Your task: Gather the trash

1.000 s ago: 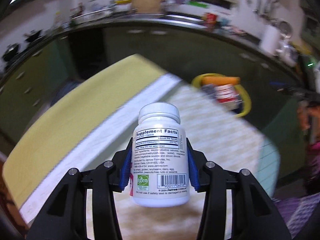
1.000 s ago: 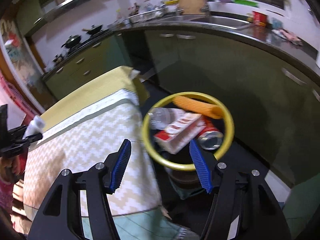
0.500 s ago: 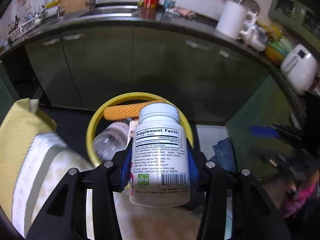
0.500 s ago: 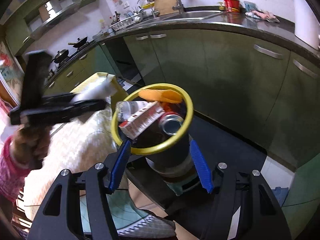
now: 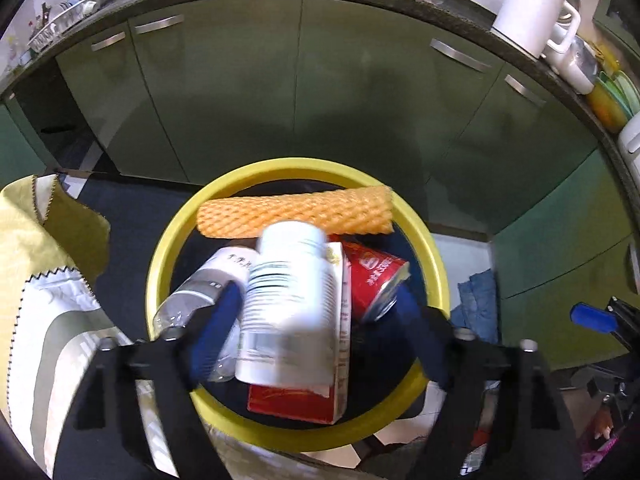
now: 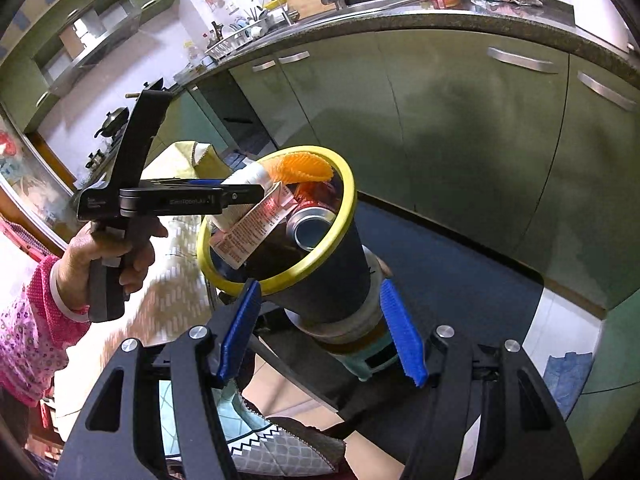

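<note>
A: From the left wrist, the left gripper (image 5: 316,312) is spread wide; the blurred white pill bottle (image 5: 288,304) sits loose between the fingers, over the bin (image 5: 434,256).

B: Only the right wrist shows the bin's dark tapered wall. The right gripper (image 6: 320,328) gapes, holding nothing. Ribbed orange netting (image 6: 300,168), a shiny can (image 6: 314,224).

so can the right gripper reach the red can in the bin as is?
Probably yes: the right gripper is open and empty, and the red can lies exposed near the bin rim. The left gripper crowds the far side.
</note>
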The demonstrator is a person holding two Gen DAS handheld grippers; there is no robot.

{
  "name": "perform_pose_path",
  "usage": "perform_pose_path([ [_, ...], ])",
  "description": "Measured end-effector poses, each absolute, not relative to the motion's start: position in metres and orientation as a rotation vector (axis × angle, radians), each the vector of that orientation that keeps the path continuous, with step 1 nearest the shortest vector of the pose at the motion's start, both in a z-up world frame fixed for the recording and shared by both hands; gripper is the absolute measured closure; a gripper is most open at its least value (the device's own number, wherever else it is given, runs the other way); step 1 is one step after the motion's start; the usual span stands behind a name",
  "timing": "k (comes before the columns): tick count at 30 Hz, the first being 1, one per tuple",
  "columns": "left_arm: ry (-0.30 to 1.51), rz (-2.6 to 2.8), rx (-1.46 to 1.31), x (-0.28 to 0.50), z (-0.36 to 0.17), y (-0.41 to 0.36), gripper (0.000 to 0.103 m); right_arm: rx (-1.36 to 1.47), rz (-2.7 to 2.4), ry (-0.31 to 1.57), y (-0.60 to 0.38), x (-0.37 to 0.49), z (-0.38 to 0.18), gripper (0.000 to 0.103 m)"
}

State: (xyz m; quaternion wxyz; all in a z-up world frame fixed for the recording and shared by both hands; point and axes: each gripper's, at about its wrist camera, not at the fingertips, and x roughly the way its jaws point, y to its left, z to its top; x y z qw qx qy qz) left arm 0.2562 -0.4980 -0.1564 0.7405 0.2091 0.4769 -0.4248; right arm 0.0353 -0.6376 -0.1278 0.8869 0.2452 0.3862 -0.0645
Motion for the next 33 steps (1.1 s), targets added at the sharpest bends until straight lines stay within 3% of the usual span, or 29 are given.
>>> perform_pose_path([
  [11,1.079,-0.967,0.420,0.253,-0.158,-0.477,0.023,0.480,-0.130,0.788,-0.621,0.033,-0.115,0.041],
  [19,0.957,-0.957,0.333,0.228,-0.098,-0.421,0.023,0.438,-0.147,0.776,-0.609,0.028,-0.101,0.036],
  [23,0.830,-0.857,0.258,0.195,-0.058,-0.350,0.009,0.395,-0.144,0.789,-0.595,0.028,-0.099,0.035],
  [28,0.703,-0.667,0.181,0.147,-0.023,-0.251,0.007,0.327,-0.093,0.761,-0.560,0.027,-0.084,0.023],
  [30,0.656,-0.570,0.171,0.128,-0.017,-0.215,0.007,0.290,-0.061,0.741,-0.543,0.025,-0.076,0.012],
  [33,0.586,-0.381,0.170,0.096,-0.013,-0.162,0.007,0.221,-0.025,0.686,-0.510,0.018,-0.059,0.005],
])
